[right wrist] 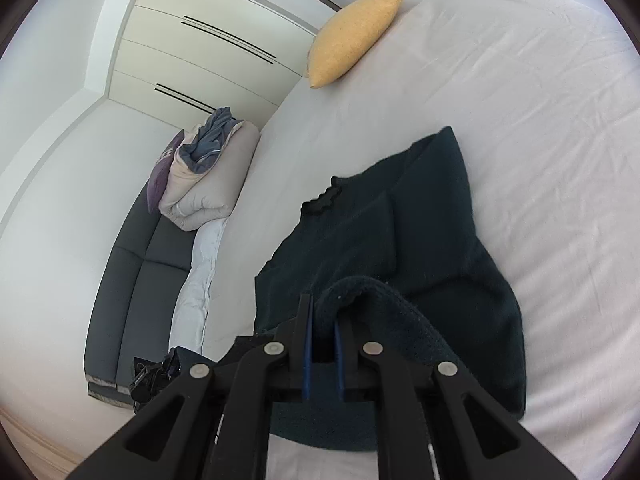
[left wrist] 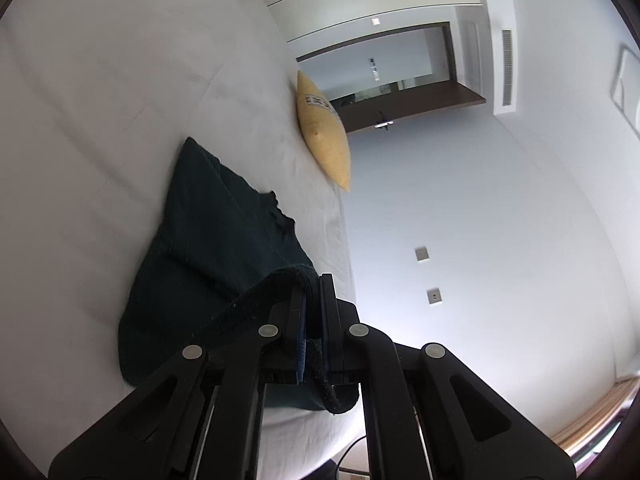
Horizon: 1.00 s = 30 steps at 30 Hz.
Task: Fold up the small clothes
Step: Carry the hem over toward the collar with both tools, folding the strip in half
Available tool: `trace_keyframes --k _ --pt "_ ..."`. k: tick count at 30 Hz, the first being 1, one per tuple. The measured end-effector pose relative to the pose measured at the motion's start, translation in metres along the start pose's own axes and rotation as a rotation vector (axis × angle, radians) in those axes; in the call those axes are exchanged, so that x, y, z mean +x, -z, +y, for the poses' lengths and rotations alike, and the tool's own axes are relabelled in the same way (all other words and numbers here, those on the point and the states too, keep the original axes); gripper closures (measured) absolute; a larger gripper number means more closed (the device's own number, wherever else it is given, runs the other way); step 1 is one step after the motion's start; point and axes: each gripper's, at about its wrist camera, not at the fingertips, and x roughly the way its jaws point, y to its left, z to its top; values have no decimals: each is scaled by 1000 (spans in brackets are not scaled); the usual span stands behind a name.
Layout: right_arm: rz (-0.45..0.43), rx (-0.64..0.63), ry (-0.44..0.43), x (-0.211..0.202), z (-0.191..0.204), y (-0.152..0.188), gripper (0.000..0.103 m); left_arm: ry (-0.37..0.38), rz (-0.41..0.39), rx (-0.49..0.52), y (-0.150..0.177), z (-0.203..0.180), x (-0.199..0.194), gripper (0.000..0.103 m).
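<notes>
A dark teal knitted sweater [right wrist: 432, 240] lies spread on the white bed [right wrist: 540, 120], near the bed's edge. Its ribbed hem is lifted off the sheet at two points and curls over, while its scalloped neckline lies flat farther in.

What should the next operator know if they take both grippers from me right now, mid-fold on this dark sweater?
Left gripper: shut on the hem edge of the dark sweater.
Right gripper: shut on the hem as well, at another spot.
The rest of the sweater lies on the white bed sheet, neckline toward the yellow cushion, with at least one sleeve already folded in over the body.
Done: hem gripped at two points and lifted off the sheet.
Left: probably carry the hem over toward the neckline, lay it down, release, smooth.
</notes>
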Motion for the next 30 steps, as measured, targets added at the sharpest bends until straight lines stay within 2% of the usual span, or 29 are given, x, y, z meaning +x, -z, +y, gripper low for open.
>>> trace_keyframes --k 8,12,19,27,30 --pt "-45 98 51 47 -27 -53 93 -74 -16 -47 -68 27 63 99" --pt "-69 154 82 63 -46 -75 93 -123 -9 -51 -91 39 95 99" --pt "-65 167 139 87 -64 -95 93 -193 -3 -52 -119 65 141 99" --pt "-69 219 193 104 -84 -116 93 -258 -3 -69 -135 94 179 99" --pt "-63 270 172 112 -100 -120 89 -292 8 -99 -135 111 190 98"
